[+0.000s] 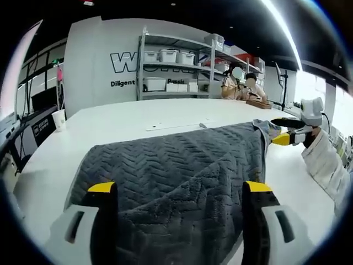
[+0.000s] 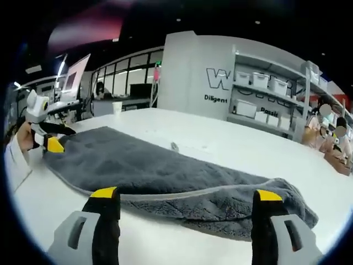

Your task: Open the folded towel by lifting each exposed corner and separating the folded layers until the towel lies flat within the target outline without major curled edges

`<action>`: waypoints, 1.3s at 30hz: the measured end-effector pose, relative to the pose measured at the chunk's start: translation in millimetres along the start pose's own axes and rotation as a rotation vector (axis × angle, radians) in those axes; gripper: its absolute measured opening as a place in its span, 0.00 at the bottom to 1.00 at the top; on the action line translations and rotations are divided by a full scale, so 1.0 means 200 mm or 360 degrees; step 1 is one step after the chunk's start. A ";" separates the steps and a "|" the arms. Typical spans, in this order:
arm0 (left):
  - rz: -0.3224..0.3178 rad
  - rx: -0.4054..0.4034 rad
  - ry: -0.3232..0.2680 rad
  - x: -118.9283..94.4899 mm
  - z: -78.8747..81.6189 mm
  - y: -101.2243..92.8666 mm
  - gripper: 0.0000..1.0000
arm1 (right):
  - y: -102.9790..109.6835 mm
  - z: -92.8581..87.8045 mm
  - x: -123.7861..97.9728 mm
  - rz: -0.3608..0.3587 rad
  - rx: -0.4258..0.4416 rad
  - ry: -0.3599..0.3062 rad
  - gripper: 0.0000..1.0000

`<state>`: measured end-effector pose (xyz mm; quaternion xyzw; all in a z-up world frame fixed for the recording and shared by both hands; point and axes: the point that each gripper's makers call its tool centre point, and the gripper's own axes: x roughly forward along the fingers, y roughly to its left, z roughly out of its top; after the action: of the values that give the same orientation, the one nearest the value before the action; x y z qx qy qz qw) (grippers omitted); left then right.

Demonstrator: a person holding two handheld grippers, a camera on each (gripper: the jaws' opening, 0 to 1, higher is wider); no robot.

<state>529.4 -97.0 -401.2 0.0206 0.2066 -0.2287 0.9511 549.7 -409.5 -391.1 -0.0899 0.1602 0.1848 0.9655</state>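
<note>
Yellow-tipped jaws of the left gripper (image 1: 181, 190) rise at the bottom of the left gripper view, spread wide with the grey towel (image 1: 182, 165) bunched between and under them; nothing shows them pinching the cloth. In the right gripper view the right gripper (image 2: 186, 196) stands likewise wide apart, its tips low against the near folded edge of the towel (image 2: 165, 165), with the cloth's pale hem running between them.

Largest of all is the white desk (image 1: 138, 118), smooth and rounded at its edges, carrying everything. On it the towel stretches as a long band from one gripper to the other (a plush weave with a chevron pattern, layers folded over and rumpled near the left gripper's end). It lies toward the near edge of the desk, well apart from the far edge.

Each gripper appears in the other's view at the towel's far end: the right one (image 1: 284, 138) held by a hand in a white sleeve (image 1: 325, 163), the left one (image 2: 52, 144) likewise gripped by a hand (image 2: 25, 141), both touching the cloth's end.

A white cup (image 1: 59, 118) stands at the desk's far left corner. Behind, metal shelving (image 1: 176, 66) holds white bins against a lettered wall (image 1: 105, 66).
</note>
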 end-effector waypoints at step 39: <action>-0.0014 0.0020 0.0029 -0.01 -0.01 -0.03 0.90 | -0.05 -0.11 0.07 -0.0001 0.0230 -0.0006 0.38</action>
<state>524.3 -101.1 -402.4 0.0276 0.2140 -0.2339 0.9480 560.5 -419.0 -415.4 -0.0195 0.1714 0.1726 0.9698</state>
